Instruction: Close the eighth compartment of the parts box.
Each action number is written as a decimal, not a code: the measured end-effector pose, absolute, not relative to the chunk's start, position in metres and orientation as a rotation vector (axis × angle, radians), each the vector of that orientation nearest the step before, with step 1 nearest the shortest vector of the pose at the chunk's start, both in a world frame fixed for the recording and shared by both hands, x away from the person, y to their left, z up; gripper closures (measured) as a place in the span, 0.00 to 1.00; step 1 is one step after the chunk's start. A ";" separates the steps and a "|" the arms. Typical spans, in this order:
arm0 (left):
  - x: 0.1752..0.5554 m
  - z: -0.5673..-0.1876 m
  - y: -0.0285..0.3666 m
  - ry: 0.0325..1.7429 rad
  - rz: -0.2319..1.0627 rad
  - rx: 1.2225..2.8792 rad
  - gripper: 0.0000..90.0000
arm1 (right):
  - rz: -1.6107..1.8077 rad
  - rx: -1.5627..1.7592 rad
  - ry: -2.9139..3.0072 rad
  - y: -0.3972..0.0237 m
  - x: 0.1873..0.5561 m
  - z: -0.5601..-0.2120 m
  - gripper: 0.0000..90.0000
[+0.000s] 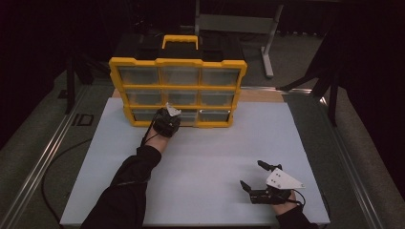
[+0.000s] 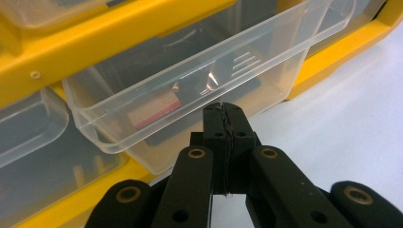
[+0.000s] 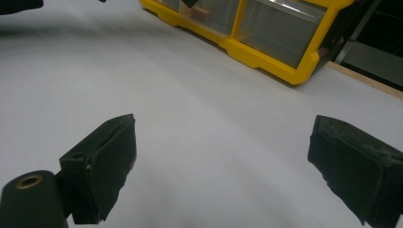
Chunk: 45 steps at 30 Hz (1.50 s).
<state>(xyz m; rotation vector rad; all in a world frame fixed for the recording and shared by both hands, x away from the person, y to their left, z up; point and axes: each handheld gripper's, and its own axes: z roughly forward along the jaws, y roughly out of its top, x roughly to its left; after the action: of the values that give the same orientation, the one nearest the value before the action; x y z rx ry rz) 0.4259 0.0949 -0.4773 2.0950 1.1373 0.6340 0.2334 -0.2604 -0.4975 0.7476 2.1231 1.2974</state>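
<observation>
Two grippers were in play. Left gripper (image 2: 223,108) had its jaws fully closed, pads pressed together with nothing between them, tips right at the front wall of a clear plastic drawer (image 2: 190,90); contact could not be told for sure. That drawer sat pulled partway out of the bottom row, middle slot, of the yellow organizer (image 1: 177,62), which stood upright at the far edge of the white tabletop (image 1: 205,157). Drawer was see-through, with ridged lines on its front, and a small red-and-tan item (image 2: 154,110) lay inside on something dark. Right gripper (image 1: 260,175) rested low near the tabletop's near right corner, well apart from the organizer, jaws spread wide and holding nothing.
</observation>
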 end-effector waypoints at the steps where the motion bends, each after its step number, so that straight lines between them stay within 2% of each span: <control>1: 0.427 -0.478 0.095 1.138 0.634 2.094 0.99 | 1.297 0.750 2.123 -0.261 0.233 -0.498 0.10; 19: 0.442 -0.482 0.095 1.154 0.653 2.084 0.99 | 1.301 0.753 2.117 -0.261 0.233 -0.498 0.10; 34: 0.444 -0.480 0.090 1.200 0.615 2.088 0.99 | 1.303 0.752 2.120 -0.260 0.234 -0.498 0.10; 36: 0.443 -0.479 0.090 1.202 0.595 2.092 0.94 | 1.303 0.753 2.122 -0.261 0.234 -0.498 0.10; 41: 0.438 -0.476 0.089 1.173 0.536 2.110 0.92 | 1.305 0.752 2.118 -0.261 0.234 -0.498 0.10; 45: 0.432 -0.473 0.089 1.162 0.517 2.105 0.85 | 1.301 0.754 2.117 -0.261 0.233 -0.498 0.10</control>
<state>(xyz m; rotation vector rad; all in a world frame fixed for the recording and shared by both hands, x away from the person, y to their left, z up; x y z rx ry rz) 0.4316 0.0888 -0.4732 2.1049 1.1618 0.5167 0.2333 -0.2611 -0.4977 0.7535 2.1167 1.3011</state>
